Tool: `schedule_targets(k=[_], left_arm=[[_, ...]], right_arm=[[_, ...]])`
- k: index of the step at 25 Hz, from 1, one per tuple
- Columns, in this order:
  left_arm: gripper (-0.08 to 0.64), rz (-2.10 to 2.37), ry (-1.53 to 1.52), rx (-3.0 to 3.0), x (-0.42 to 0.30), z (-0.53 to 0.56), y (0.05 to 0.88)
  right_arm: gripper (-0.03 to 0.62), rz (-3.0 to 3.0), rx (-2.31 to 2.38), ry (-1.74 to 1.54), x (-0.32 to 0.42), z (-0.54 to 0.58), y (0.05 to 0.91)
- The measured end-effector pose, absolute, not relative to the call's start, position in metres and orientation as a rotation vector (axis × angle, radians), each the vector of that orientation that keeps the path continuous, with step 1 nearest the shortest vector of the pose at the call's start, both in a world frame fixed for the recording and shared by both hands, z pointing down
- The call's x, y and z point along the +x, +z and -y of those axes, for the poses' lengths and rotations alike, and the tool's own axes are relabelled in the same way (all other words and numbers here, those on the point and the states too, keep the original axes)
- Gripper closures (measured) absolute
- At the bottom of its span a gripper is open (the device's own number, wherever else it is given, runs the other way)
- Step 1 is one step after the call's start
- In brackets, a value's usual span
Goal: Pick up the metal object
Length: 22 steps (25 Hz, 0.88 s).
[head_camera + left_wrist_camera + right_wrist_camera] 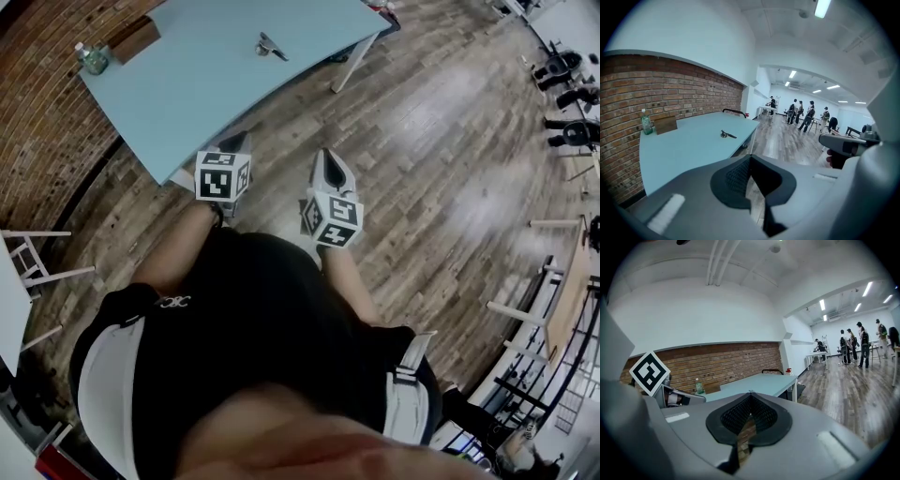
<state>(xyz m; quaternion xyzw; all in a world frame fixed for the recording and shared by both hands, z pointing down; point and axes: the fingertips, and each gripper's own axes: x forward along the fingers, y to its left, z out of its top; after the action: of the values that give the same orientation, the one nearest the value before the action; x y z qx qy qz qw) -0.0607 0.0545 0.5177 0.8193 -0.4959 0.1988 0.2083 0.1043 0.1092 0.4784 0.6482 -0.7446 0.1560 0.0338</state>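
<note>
Metal object pickup is not yet under way. Left claw and right claw both have their jaws together with nothing held. Both hang near the near edge of the light-blue worktop. The object lies alone on the worktop, well apart from both claws.

Recommended: spread one claw's jaws before approach, align them across the object's narrow body, descend squarely, then close.

Containers: one plastic bottle stands at the far corner, beside a brown wooden box. The contents of either cannot be determined.
</note>
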Motion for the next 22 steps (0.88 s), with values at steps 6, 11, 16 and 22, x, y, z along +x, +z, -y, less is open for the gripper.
schedule_targets(k=[6,11,16,22], left_arm=[[0.56,1.406,0.554,2.257,-0.065,-0.044,0.517],[0.56,1.411,0.578,2.239,-0.071,-0.034,0.529],[0.56,1.368,0.605,2.211,-0.074,-0.007,0.548],[0.56,1.357,0.586,2.21,-0.071,0.049,0.55]], right_arm=[[0.578,2.29,1.965,0.49,0.104,-0.104,0.483],[0.578,2.278,1.966,0.507,0.103,-0.101,0.495],[0.578,2.235,1.975,0.536,0.1,-0.087,0.514],[0.578,2.21,1.989,0.523,0.105,-0.038,0.514]])
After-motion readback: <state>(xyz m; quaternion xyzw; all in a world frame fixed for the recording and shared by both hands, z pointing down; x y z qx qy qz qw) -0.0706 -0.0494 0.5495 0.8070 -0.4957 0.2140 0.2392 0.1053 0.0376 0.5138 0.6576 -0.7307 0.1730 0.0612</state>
